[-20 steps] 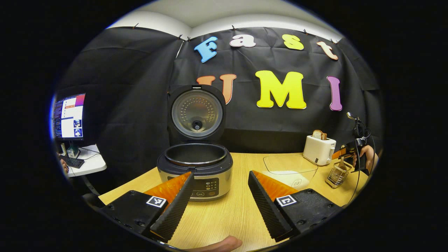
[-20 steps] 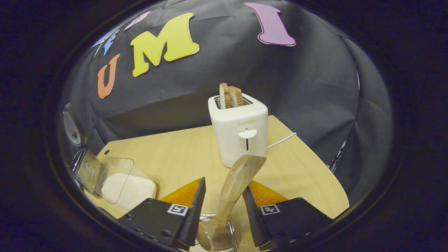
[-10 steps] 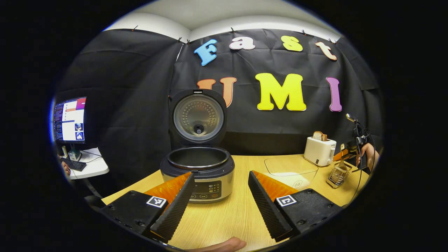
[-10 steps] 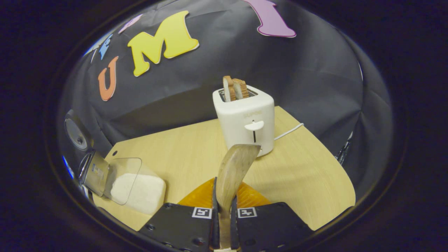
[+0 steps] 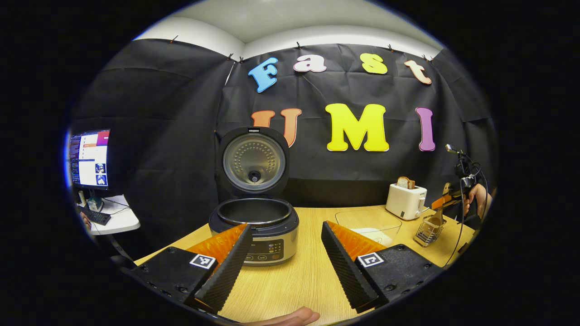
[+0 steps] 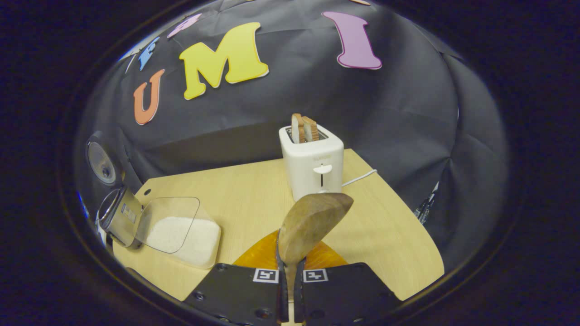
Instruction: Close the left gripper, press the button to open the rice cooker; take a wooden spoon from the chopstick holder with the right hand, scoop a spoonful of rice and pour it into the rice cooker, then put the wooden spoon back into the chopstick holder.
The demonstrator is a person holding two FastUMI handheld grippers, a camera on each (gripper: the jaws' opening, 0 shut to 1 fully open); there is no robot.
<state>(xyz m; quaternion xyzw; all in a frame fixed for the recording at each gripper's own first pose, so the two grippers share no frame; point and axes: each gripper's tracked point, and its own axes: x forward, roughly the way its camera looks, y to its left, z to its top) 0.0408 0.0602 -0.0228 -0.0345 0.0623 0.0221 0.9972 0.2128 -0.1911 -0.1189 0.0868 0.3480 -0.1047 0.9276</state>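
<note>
Left gripper view first: the left gripper hangs over the wooden surface with its jaws wide apart, holding nothing and touching nothing. The rice cooker sits right ahead with its lid flipped up and the pot bare inside. Off to the right there's a clear container, a white toaster, and the wire chopstick holder near the edge, with a hand holding the other gripper just above it.

Right gripper view: the right gripper has its jaws squeezed together on the handle of the wooden spoon, bowl end up and tilted toward the toaster. The container of rice lies to the left on the surface, beside the cooker.
</note>
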